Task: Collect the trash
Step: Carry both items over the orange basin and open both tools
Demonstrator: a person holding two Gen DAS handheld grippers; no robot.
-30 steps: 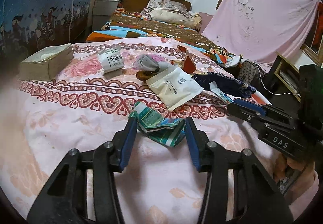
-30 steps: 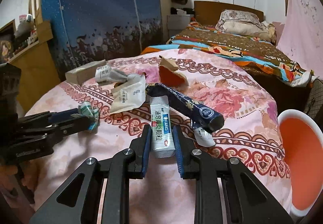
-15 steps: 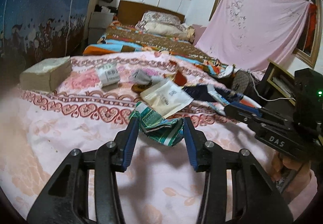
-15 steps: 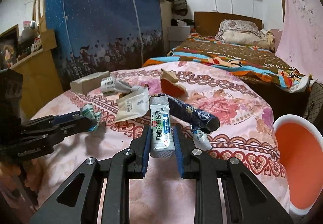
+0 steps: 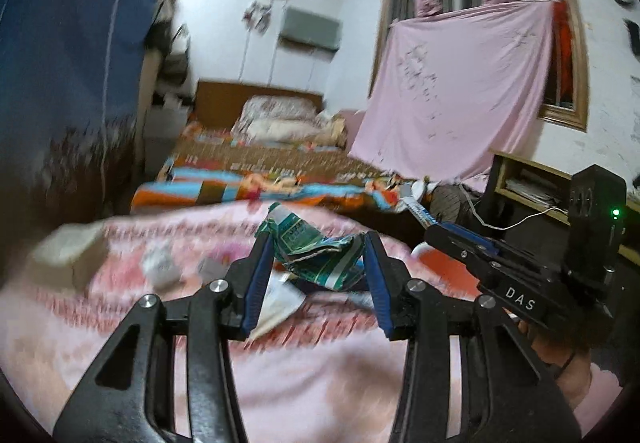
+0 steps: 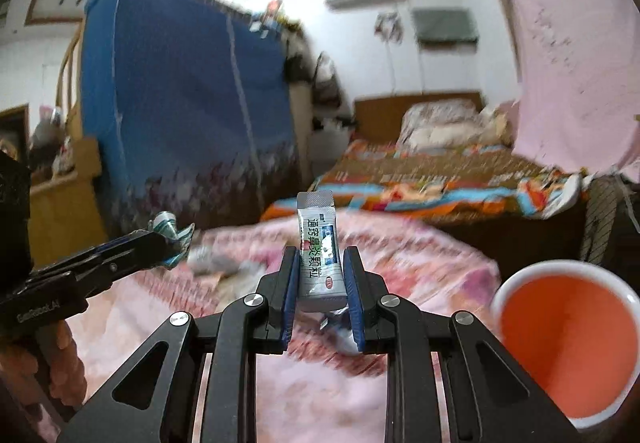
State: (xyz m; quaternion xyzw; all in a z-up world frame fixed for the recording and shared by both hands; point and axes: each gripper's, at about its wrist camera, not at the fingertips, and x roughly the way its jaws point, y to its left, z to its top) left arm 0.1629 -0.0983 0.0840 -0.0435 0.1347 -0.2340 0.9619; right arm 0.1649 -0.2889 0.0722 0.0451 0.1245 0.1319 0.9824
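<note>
Beside pink bedspread (image 6: pixel 400 255), orange bin (image 6: pixel 568 347): inside bare.

The left claw (image 5: pixel 316 267) points almost level, tipped a little down, and its blue pads pinch a crumpled green wrapper (image 5: pixel 316 251) from both sides. The right claw (image 6: pixel 322 283) points the same way and is squeezed tight on a small white packet (image 6: pixel 320 247) that stands up between its pads. A hand (image 6: pixel 60 359) grips the left claw's handle (only some fingers show).
</note>
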